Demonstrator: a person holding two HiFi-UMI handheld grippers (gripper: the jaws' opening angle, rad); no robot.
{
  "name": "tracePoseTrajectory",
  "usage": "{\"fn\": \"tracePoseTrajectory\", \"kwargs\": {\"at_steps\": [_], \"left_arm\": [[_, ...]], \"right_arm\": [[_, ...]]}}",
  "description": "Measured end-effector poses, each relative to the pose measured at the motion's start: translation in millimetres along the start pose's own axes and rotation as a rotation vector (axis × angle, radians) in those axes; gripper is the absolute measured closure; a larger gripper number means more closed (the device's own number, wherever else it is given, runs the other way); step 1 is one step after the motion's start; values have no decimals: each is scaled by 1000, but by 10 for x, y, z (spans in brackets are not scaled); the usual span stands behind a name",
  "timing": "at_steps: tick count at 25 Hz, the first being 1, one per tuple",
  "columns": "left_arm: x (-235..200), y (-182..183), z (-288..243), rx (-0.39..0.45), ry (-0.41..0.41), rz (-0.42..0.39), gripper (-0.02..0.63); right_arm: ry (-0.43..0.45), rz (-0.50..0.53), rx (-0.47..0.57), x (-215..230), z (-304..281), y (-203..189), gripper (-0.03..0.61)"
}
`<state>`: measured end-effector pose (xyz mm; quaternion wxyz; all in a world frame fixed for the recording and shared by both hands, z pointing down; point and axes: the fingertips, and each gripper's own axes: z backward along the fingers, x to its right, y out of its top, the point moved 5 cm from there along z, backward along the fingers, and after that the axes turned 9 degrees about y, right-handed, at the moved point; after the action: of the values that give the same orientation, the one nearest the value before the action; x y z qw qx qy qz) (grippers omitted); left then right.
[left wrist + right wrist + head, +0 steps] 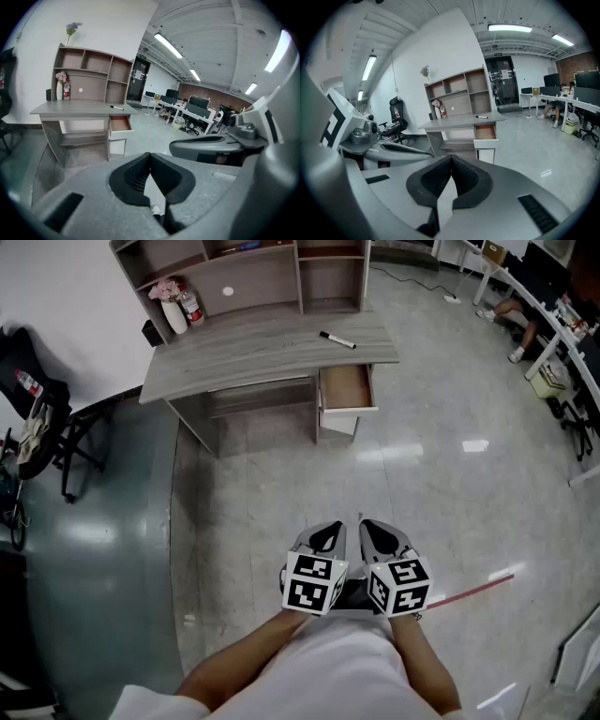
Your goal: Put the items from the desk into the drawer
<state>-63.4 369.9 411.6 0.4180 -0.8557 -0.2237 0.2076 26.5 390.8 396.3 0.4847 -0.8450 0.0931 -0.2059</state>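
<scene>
The table [262,351] has a matt grey wood-grain top, and its open drawer [345,386] is reddish-brown wood inside. In front of the table, the pale floor [441,484] is glossy and mirrors the lights. The left hand-held gripper [150,157] and right hand-held gripper [451,159] are matt grey plastic with ribbed black pads [436,178].

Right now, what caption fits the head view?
Left gripper and right gripper, both shut and empty, side by side short of the desk; black marker on top, drawer open.

A dark marker [337,339] lies flat and slanted near the right end of the grey table [253,352]. Just below it, the drawer [347,388] stands pulled open, showing its brown inside.
</scene>
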Motion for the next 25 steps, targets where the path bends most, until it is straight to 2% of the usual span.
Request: {"fn": "tracePoseTrajectory", "kwargs": {"at_steps": [14,25], "left_arm": [[-57,156,-134,12,-1,-13,612],[-153,512,-789,-14,48,-2,612]], "right_arm": [[26,-40,17,108,-116,94,577],[120,-23,-24,646,-581,328,577]]}}
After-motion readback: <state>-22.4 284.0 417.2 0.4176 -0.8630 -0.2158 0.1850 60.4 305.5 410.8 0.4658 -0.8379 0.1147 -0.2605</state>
